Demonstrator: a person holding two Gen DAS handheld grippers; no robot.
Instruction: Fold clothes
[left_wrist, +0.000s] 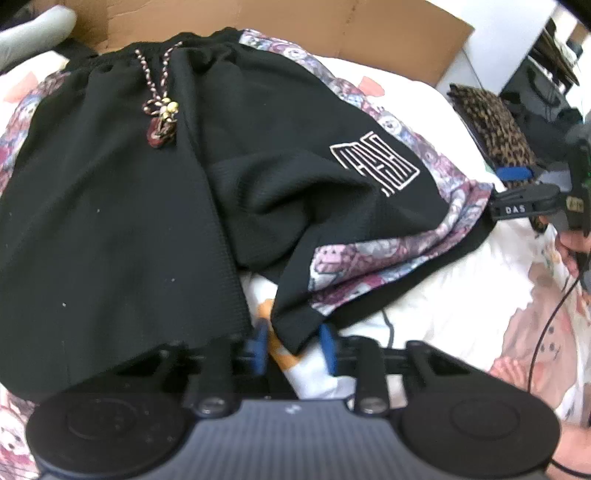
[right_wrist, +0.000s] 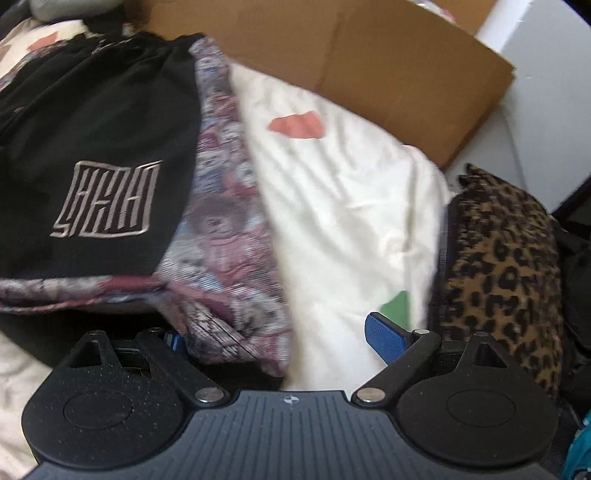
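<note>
Black shorts with floral side panels, a knotted drawstring and a white logo lie spread on a white printed sheet. My left gripper is at the near hem. Its blue pads stand a little apart, the hem corner hangs between them, and sheet shows in the gap. My right gripper is wide open at the shorts' right edge. The floral panel covers most of its left pad, and its right pad is over bare sheet. The left wrist view shows this gripper beside the leg's corner.
A cardboard box stands behind the sheet. A leopard-print cloth lies at the right edge, with dark furniture beyond it. A black cable runs down from the hand holding the right gripper. A grey bundle sits far left.
</note>
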